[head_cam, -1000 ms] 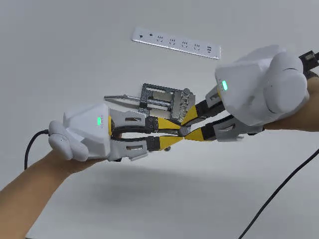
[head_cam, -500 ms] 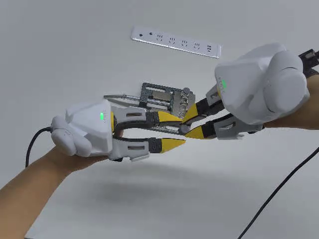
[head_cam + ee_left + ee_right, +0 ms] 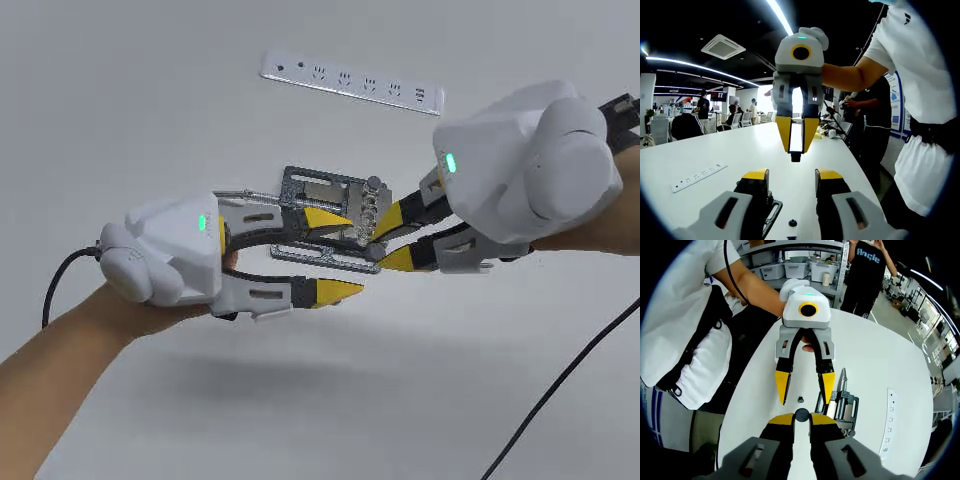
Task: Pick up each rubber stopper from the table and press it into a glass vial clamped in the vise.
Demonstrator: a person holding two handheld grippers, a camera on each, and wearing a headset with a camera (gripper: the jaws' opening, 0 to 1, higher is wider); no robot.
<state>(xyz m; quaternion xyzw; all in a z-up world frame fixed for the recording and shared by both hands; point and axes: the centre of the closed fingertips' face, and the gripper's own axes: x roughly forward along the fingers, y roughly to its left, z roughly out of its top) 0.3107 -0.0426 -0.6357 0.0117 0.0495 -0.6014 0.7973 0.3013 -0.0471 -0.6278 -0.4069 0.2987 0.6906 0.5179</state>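
Right tool (image 3: 801,418): pinched shut on a small dark rubber stopper (image 3: 796,158), held up over the white worktop (image 3: 150,100).
Left tool (image 3: 792,174): jaws wide apart, holding nothing, pointing at the right tool from the left.
Vise (image 3: 322,197): sits on the worktop just past the two tools, with a row of small vials (image 3: 372,208) at its right end.
Loose stopper (image 3: 800,400): lies on the worktop near the vise.
Power strip (image 3: 352,83): far side, well apart.
What could go wrong: the stopper is tiny and round, so a tilted push could pop it out and let it roll away. A hard push could crack the glass. The left tool is close and could bump it.
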